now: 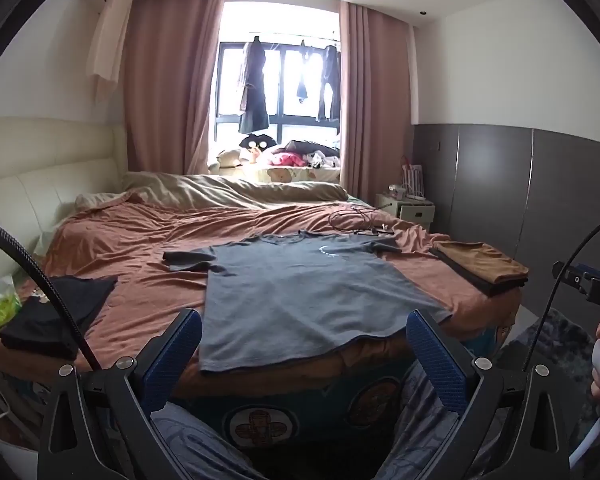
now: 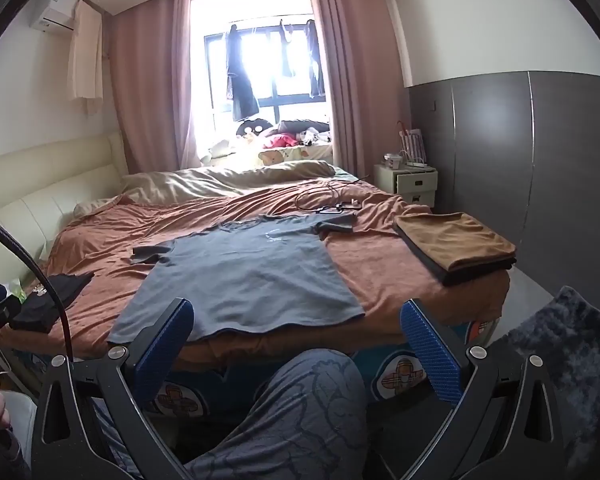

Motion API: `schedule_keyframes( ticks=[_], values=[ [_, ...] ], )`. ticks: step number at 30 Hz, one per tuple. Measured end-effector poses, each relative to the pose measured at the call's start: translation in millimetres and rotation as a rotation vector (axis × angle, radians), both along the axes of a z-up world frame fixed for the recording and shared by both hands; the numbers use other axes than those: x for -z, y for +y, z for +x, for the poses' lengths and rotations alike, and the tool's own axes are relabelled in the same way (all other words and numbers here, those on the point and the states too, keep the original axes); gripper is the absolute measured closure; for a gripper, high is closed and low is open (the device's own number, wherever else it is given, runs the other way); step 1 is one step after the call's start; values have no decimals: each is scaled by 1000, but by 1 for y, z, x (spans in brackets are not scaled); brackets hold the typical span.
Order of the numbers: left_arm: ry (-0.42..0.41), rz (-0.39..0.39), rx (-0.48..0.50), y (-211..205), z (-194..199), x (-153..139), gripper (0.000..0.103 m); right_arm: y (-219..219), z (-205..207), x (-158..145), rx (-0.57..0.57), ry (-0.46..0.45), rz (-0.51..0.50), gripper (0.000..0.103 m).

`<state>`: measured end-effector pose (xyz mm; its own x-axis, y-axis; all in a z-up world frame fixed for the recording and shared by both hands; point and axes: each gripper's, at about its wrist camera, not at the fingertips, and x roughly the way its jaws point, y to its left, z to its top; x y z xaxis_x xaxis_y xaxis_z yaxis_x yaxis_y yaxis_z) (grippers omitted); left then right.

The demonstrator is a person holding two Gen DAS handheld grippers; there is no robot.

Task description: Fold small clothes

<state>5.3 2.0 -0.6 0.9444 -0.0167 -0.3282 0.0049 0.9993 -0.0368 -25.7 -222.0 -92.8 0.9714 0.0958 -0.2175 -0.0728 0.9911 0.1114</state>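
A grey T-shirt (image 1: 300,284) (image 2: 240,280) lies spread flat on the bed, collar toward the window, hem at the near edge. My left gripper (image 1: 304,344) hangs open just short of the hem, nothing between its blue pads (image 1: 436,360). My right gripper (image 2: 296,336) is also open and empty, in front of the bed edge near the shirt's lower right corner. A folded stack, brown cloth on top of dark cloth (image 1: 482,266) (image 2: 456,246), rests at the bed's right corner. Dark clothes (image 1: 56,316) (image 2: 48,296) lie bunched at the left.
The bed has a rust-coloured sheet (image 1: 140,240) (image 2: 380,264) and a beige duvet (image 1: 228,192) at the far side. A black cable (image 1: 356,220) (image 2: 328,200) lies beyond the shirt. A person's patterned trouser leg (image 2: 300,412) is below the grippers. A white nightstand (image 2: 406,180) stands at the far right.
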Motion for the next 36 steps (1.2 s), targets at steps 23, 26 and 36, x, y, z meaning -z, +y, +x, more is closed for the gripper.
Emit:
schedule_keyframes(
  ticks=[23, 26, 36],
  values=[
    [-13, -27, -6, 10, -11, 3, 0, -5, -5, 3, -8, -1, 7, 0],
    [-17, -35, -4, 11, -12, 4, 0, -3, -7, 2, -8, -7, 6, 0],
    [-15, -47, -19, 15, -11, 6, 0, 1, -7, 6, -24, -10, -19, 0]
  ],
)
